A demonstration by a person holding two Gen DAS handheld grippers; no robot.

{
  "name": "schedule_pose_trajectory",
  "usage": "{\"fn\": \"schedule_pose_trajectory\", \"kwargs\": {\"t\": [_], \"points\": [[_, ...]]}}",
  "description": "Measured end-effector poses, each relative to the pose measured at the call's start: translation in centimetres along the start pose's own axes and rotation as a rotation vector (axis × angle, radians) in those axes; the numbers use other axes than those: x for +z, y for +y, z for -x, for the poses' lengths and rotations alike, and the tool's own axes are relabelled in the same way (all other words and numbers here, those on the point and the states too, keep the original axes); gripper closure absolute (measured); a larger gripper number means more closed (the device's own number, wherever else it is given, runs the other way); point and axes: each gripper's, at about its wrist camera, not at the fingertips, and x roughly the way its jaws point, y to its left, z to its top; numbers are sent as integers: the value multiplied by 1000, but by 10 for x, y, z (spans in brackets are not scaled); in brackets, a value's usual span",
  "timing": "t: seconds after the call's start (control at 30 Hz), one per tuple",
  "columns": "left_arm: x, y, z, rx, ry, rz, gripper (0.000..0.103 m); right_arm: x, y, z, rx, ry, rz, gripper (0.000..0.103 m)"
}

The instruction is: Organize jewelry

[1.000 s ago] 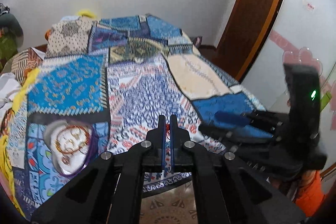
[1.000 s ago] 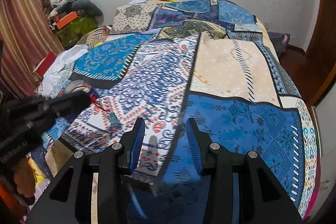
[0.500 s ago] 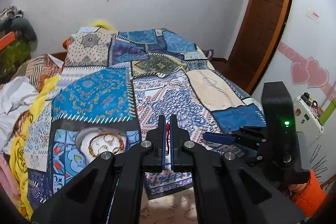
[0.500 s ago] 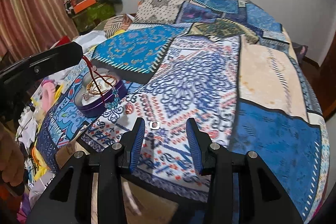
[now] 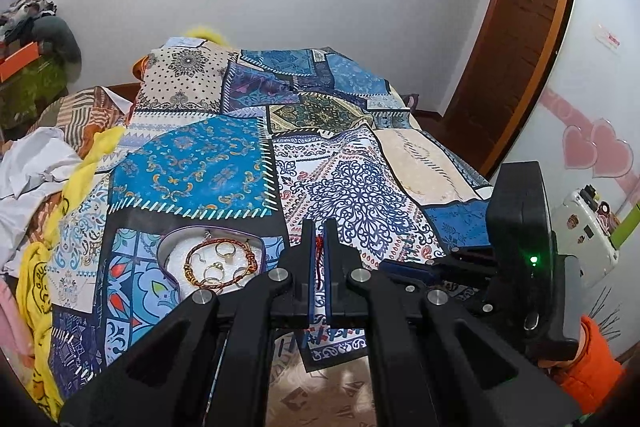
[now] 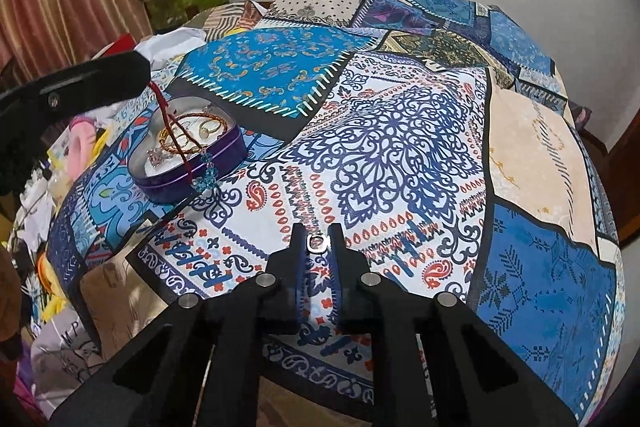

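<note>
The right gripper [image 6: 319, 242] has just gone from spread to pressed together, and its two blue pads now pinch a small square silver ring [image 6: 318, 242] that half a second ago lay loose on the patterned bedspread [image 6: 400, 163] ahead of the open jaws; the ring sits right at the fingertips, its edges against both pads, at or just above the cloth. That means the pick is made, and what this piece likely calls for next is a carry to the heart-shaped purple tin [image 6: 188, 155] well off to the left, where a braided bracelet [image 5: 216, 263] and several rings already lie on white padding. The grip looks shallow, so in my judgement the ring could twist out if swung quickly. The right hand has also come lower and closer to the bedspread over the last second, and it points steeply down at the white and blue paisley patch near the bed's edge. The left gripper [image 5: 319, 255] remains pressed shut on a thin red cord [image 6: 164, 111]; in the right wrist view the cord hangs from its tip over the tin, with a small teal beaded charm [image 6: 204, 181] dangling beside the tin's near wall rather than inside it. The left tool has drifted so that the tin now lies nearer its fingers than a second ago, and it tilts moderately downward, its tip above the tin's rim. An orange sleeve [image 5: 592, 367] shows behind the right tool in the left wrist view.
</note>
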Motion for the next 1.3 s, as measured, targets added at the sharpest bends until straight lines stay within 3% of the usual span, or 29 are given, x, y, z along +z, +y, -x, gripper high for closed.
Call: {"fn": "schedule_pose_trajectory", "kwargs": {"t": [0.17,0.77,1.0,1.3], "points": [[1,2,12,9,-20,-2,102,0,-2,9,7,-6,-23,94],[12,29,56,41,-124,9,102,39,33,65,19,-187,-4,94],[15,49,58,61,-144,22,102,48,53,59,49,-188,26,94],[15,74,39,60,-114,57,102,58,74,31,90,-145,65,94]]}}
